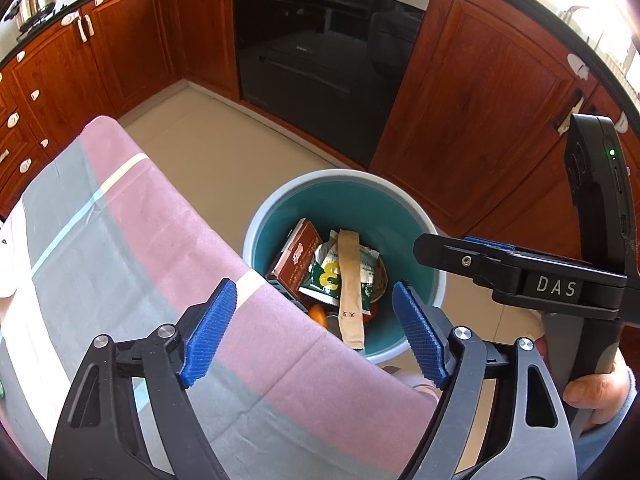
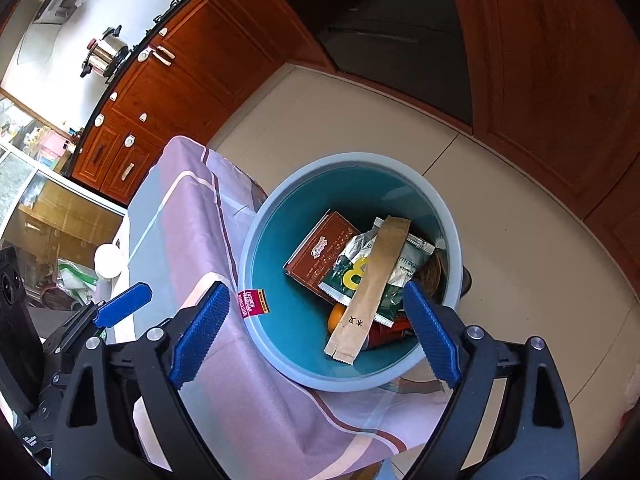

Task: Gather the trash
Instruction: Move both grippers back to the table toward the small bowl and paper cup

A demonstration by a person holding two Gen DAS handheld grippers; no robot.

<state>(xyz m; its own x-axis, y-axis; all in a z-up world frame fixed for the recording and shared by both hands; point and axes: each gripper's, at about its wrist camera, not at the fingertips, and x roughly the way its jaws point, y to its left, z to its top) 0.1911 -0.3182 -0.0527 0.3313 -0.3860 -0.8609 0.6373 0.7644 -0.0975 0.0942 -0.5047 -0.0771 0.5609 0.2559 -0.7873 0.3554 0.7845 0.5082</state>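
Observation:
A round teal bin (image 1: 360, 196) (image 2: 280, 240) stands on the floor beside the cloth-covered table. It holds trash: a brown box (image 1: 298, 256) (image 2: 320, 250), a green and white wrapper (image 1: 326, 280) (image 2: 408, 264), a long tan paper sleeve (image 1: 350, 280) (image 2: 372, 288) on top, and something orange (image 2: 336, 316). My left gripper (image 1: 318, 332) is open and empty above the table edge and the bin. My right gripper (image 2: 316, 332) is open and empty over the bin; it also shows in the left wrist view (image 1: 460, 250). A small red wrapper (image 2: 252, 304) lies at the bin's rim.
The table wears a pink and grey striped cloth (image 1: 132, 248) (image 2: 192, 216). Wooden cabinets (image 1: 472, 92) and a black oven (image 1: 320, 60) line the far side. A steel pot (image 2: 106, 54) stands on the counter. A white lid (image 2: 107, 261) lies on the table.

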